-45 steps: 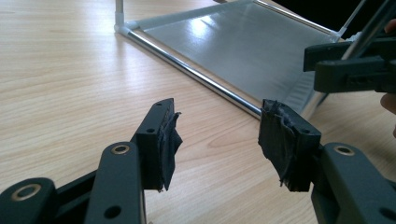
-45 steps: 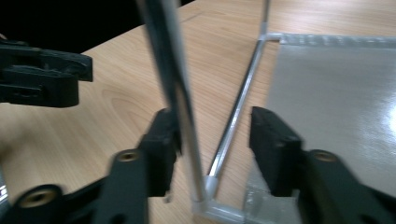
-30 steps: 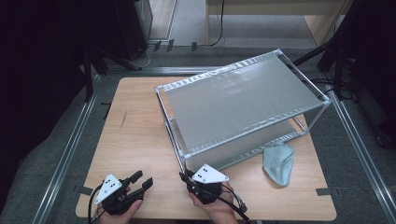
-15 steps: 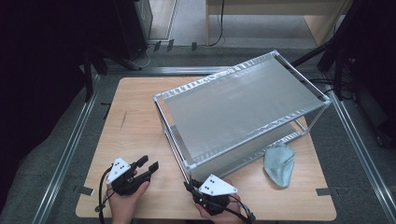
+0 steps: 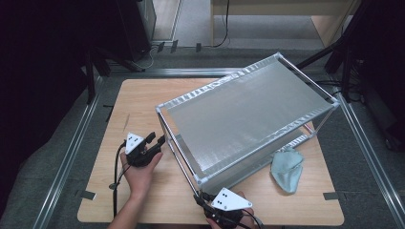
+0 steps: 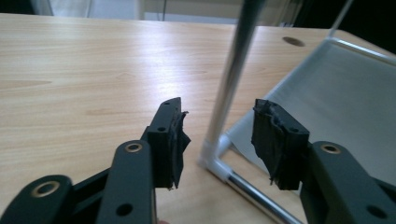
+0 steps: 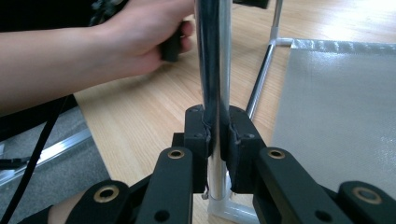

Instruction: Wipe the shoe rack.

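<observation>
A metal-framed rack (image 5: 248, 114) with grey fabric shelves stands on the wooden table (image 5: 138, 100). My left gripper (image 5: 157, 140) has reached the rack's left front upright. In the left gripper view that post (image 6: 229, 88) stands between the jaws of the left gripper (image 6: 219, 109). The jaws have just been closing, and a gap remains on each side of the post. My right gripper (image 5: 203, 198) sits at the rack's nearest corner. The right gripper (image 7: 215, 121) is shut on the corner post (image 7: 212, 56) just above its white foot.
A crumpled light-blue cloth (image 5: 286, 167) lies on the table right of the rack's near side. The lower shelf (image 7: 336, 107) lies close to the tabletop. A person's hand (image 7: 135, 42) holds the left gripper. Bare wood lies left of the rack.
The left gripper has moved up and right to the rack's left front post. The right gripper has drawn back toward the near table edge, and the rack's near corner came with it.
</observation>
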Motion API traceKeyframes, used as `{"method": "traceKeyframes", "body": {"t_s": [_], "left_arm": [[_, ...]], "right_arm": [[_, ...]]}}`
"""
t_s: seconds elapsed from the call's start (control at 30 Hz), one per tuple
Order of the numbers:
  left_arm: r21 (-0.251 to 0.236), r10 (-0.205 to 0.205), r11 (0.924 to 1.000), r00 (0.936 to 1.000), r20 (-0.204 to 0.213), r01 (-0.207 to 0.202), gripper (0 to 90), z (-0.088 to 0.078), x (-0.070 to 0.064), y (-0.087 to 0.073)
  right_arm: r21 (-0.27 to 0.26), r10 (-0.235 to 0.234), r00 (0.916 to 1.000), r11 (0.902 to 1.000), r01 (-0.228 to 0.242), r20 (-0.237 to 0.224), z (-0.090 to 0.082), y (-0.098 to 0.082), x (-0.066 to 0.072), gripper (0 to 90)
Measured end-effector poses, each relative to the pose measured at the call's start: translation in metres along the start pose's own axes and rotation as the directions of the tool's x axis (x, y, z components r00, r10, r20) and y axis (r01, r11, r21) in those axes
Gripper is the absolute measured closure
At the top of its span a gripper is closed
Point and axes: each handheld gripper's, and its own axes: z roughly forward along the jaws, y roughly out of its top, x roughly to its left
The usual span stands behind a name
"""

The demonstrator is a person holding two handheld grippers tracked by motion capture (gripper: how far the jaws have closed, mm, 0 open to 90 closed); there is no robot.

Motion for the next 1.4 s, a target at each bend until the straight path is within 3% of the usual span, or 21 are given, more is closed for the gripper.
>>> {"method": "traceKeyframes", "body": {"t_s": [0.1,0.2,0.3,0.37,0.4,0.57,0.77,0.87,1.0,1.17,1.4], "left_arm": [[0.022,-0.001,0.9998,0.9999,-0.015,0.002,58.6,0.012,0.000,0.003],[0.043,-0.010,0.9990,0.9999,0.010,0.010,63.4,0.021,0.002,0.005],[0.052,-0.044,0.9978,0.9974,0.057,0.042,67.9,0.025,0.005,0.005],[0.056,-0.037,0.9979,0.9972,0.066,0.033,75.5,0.025,0.005,0.005],[0.059,0.008,0.9982,0.9986,0.052,-0.011,78.2,0.023,0.001,0.004],[0.076,0.035,0.9963,0.9976,0.059,-0.040,79.1,0.017,0.004,0.005],[0.066,0.033,0.9972,0.9984,0.046,-0.036,79.4,-0.002,0.011,-0.004],[0.064,0.007,0.9979,0.9989,0.047,-0.010,79.2,-0.013,0.016,-0.008],[0.069,-0.011,0.9976,0.9988,0.048,0.008,78.6,-0.027,0.019,-0.014],[0.081,-0.003,0.9967,0.9984,0.057,-0.002,79.0,-0.048,0.014,-0.022],[0.096,-0.001,0.9953,0.9966,0.082,-0.007,79.3,-0.075,-0.005,-0.037]], "right_arm": [[0.001,0.002,1.0000,1.0000,-0.002,-0.005,0.000,0.000,0.000,80.3],[0.004,0.004,1.0000,1.0000,-0.003,-0.008,-0.001,0.000,0.000,80.3],[0.008,0.004,0.9999,1.0000,-0.004,-0.010,-0.001,0.000,0.000,80.4],[0.008,0.004,1.0000,1.0000,-0.004,-0.009,-0.001,0.000,0.000,80.4],[0.009,0.000,1.0000,1.0000,0.000,-0.010,-0.002,0.000,0.000,80.5],[0.013,-0.021,0.9998,0.9997,0.021,-0.007,-0.004,0.000,-0.001,80.8],[0.018,-0.029,0.9996,0.9994,0.029,-0.003,-0.009,-0.001,-0.007,81.0],[0.021,-0.028,0.9996,0.9994,0.028,0.011,-0.012,-0.001,-0.013,81.0],[0.023,-0.015,0.9990,0.9996,0.014,0.043,-0.017,-0.001,-0.024,81.0],[0.027,0.016,0.9953,0.9995,-0.018,0.096,-0.025,0.000,-0.042,80.7],[0.049,0.076,0.9743,0.9949,-0.088,0.212,-0.038,0.004,-0.068,80.3]]}}
